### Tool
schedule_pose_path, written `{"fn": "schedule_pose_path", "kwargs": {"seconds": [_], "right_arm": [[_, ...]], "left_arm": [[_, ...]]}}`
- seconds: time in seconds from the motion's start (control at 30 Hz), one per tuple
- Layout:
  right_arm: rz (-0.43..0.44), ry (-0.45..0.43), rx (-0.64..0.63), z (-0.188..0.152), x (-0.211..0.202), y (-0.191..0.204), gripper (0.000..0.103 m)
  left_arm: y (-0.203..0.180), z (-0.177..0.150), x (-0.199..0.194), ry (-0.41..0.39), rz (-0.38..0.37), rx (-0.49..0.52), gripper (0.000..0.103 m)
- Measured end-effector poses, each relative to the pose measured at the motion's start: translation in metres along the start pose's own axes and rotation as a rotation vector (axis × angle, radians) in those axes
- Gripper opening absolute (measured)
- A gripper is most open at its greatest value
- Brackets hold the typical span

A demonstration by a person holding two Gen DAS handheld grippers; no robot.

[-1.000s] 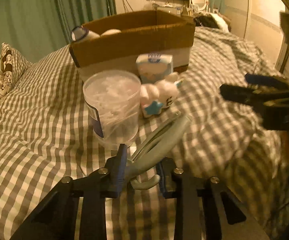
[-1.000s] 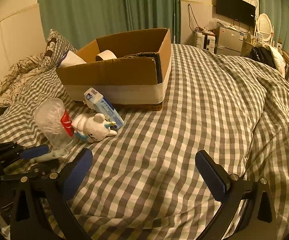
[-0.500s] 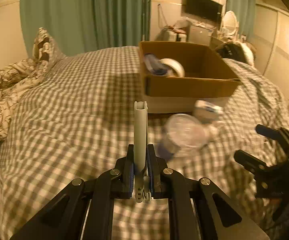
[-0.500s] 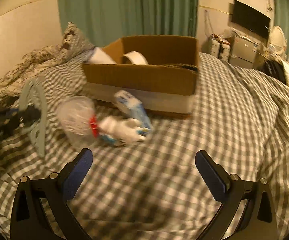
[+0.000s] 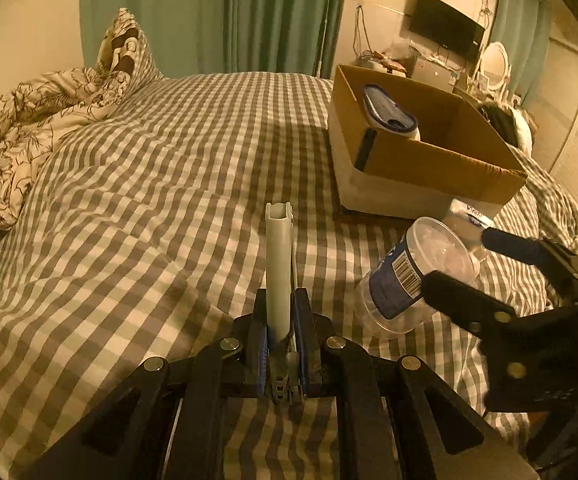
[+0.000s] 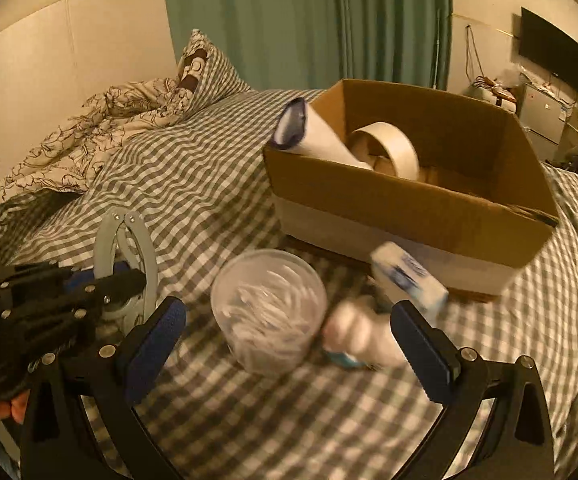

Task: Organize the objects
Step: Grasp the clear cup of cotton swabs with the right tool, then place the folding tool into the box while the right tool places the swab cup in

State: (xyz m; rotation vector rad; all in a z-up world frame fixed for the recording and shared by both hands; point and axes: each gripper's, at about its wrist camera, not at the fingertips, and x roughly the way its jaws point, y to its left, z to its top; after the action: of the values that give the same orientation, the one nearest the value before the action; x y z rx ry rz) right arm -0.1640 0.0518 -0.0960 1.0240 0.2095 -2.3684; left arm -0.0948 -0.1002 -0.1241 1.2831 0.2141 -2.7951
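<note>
Basically, left view: left gripper (image 5: 282,354) clamps grey tongs (image 5: 279,268), arms together; lift clear, carry to cardboard box (image 5: 429,168). Right view: right gripper (image 6: 289,344) gapes around cotton-swab jar (image 6: 268,308); centre it before closing.

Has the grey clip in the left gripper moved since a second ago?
Yes. The grey clip, clamped in the left gripper, was lifted off the bedspread beside the clear tub and swung leftward.

Checked bed (image 5: 149,168), green curtains (image 5: 249,16) (dim, amber)
</note>
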Motion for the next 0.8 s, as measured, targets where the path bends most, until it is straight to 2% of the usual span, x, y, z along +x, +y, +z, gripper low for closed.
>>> {"fn": "schedule_pose_path", "kwargs": {"seconds": [0.1,0.17,0.2,0.23,0.4,0.57,0.7,0.8], "right_arm": [[0.003,0.024,-0.012,0.002,0.01,0.006,0.094],[0.002,0.045,-0.021,0.002,0.016,0.009,0.082],[0.004,0.056,-0.027,0.002,0.019,0.012,0.068],[-0.002,0.059,-0.034,0.001,0.019,0.013,0.062],[0.018,0.024,-0.046,-0.001,-0.005,0.016,0.061],[0.006,-0.083,-0.064,0.015,-0.064,0.006,0.061],[-0.056,-0.181,-0.083,0.044,-0.116,-0.014,0.061],[-0.099,-0.243,-0.083,0.066,-0.145,-0.032,0.061]], "left_arm": [[0.002,0.0,-0.002,-0.005,-0.004,-0.008,0.011],[0.002,0.001,-0.003,-0.008,-0.004,-0.011,0.011],[0.002,0.0,-0.004,-0.009,-0.004,-0.012,0.011],[0.002,0.0,-0.005,-0.012,-0.004,-0.014,0.011],[-0.003,0.003,-0.014,-0.029,0.005,0.002,0.011],[-0.017,0.017,-0.037,-0.065,-0.029,0.018,0.011],[-0.042,0.051,-0.065,-0.135,-0.069,0.07,0.011],[-0.071,0.087,-0.082,-0.187,-0.133,0.141,0.011]]}}
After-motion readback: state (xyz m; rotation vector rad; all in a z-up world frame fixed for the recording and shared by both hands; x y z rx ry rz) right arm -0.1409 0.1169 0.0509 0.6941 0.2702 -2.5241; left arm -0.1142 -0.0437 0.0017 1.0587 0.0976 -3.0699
